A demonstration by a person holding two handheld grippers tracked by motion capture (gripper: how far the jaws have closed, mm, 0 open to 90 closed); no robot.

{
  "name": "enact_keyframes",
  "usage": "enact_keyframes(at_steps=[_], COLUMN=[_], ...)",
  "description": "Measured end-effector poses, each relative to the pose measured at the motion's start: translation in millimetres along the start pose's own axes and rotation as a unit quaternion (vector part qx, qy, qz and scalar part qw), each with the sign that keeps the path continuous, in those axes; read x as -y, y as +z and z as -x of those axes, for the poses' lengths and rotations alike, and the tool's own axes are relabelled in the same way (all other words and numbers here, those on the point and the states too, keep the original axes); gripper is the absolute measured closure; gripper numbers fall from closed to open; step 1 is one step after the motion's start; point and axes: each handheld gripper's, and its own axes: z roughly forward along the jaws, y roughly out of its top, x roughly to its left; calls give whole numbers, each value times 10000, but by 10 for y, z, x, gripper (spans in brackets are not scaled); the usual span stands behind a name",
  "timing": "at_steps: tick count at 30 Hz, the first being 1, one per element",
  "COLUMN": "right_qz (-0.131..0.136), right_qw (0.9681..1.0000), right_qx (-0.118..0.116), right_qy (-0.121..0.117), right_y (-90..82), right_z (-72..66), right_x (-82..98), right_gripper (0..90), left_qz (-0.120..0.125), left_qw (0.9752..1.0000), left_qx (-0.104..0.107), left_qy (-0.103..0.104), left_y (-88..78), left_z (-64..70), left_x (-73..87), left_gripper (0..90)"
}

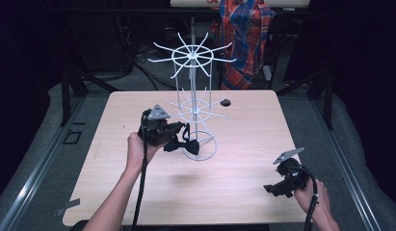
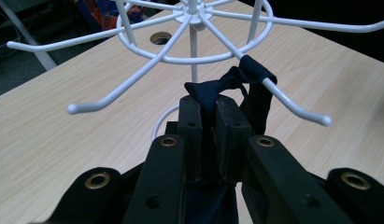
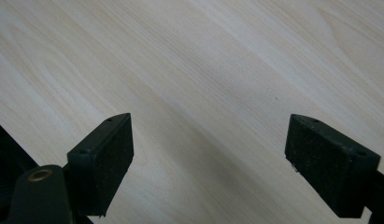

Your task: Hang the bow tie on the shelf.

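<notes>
A white wire rack (image 1: 193, 103) with two tiers of radiating hooks stands at the middle of the table. My left gripper (image 1: 178, 129) is shut on a dark navy bow tie (image 1: 182, 144) beside the rack's lower tier. In the left gripper view the bow tie (image 2: 213, 91) is pinched between the jaws, and its strap (image 2: 257, 81) is draped over one lower hook (image 2: 292, 103). My right gripper (image 1: 272, 188) hovers low over the table's near right part. Its pads (image 3: 103, 161) stand wide open over bare wood with nothing between them.
The light wooden table (image 1: 234, 192) has a round cable hole (image 1: 225, 102) behind the rack. A plaid cloth (image 1: 244, 38) hangs beyond the far edge. Dark floor and metal frames surround the table.
</notes>
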Motion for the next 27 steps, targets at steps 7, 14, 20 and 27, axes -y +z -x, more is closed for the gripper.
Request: enact_keyframes(at_steps=[7, 14, 20, 27], right_qz=[-7, 107, 98, 48], right_qw=[10000, 9999, 9999, 9999], right_qx=[-25, 52, 49, 100], right_qy=[16, 70, 74, 57], right_y=[1, -8, -11, 2], right_z=[6, -7, -3, -6], right_x=[1, -6, -6, -15], right_gripper=[154, 153, 153, 153], left_qz=[59, -7, -43, -62], left_qw=[9997, 9996, 9995, 9995], left_qx=[124, 151, 189, 205], left_qy=[-224, -241, -264, -243], left_y=[60, 101, 111, 110], left_z=[-43, -35, -54, -70], left_x=[17, 26, 76, 137], left_gripper=[820, 808, 794, 778])
